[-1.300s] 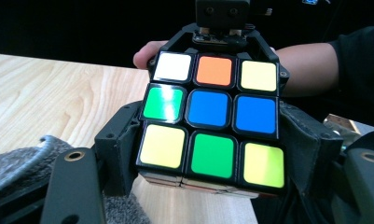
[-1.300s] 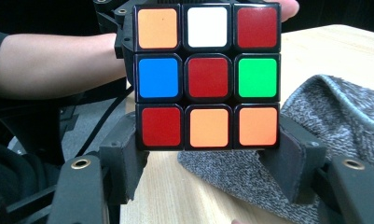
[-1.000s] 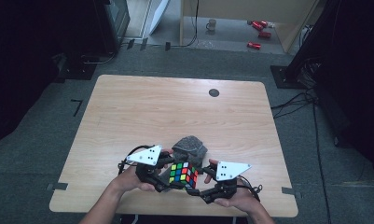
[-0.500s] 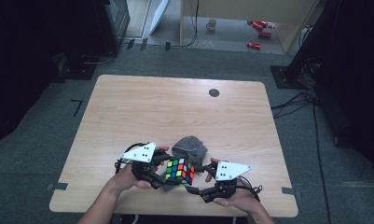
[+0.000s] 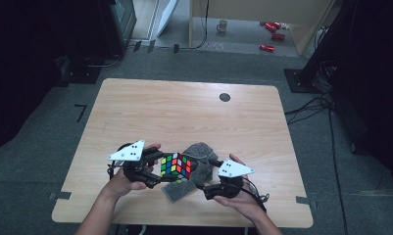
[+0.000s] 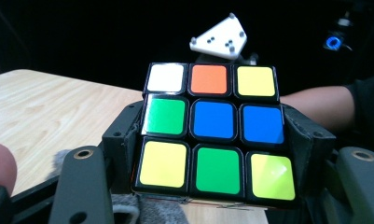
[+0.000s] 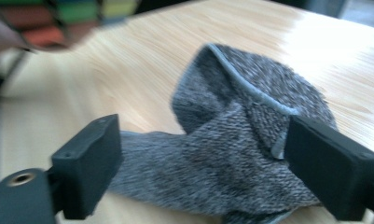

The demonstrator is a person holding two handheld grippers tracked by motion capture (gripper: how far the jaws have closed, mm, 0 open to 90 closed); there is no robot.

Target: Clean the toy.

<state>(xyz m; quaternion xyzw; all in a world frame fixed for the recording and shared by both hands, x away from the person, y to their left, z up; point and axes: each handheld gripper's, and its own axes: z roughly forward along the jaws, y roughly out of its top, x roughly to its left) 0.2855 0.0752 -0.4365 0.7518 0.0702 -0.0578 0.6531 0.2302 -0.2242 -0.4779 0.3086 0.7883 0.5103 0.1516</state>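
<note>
Bare forearms, black grippers (image 5: 157,166), white 3-cornered plates dotted black, trailing cables

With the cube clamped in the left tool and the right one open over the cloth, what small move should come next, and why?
Probably close the right tool on the grey knitted cloth: its jaws, which have just been opening, straddle the crumpled cloth without pressing it, while the left tool holds the multicoloured puzzle cube above the wooden table, perhaps for wiping.

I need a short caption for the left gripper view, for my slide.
Left claw holds a puzzle cube between its pads above a wooden table, a grey cloth just below.
</note>
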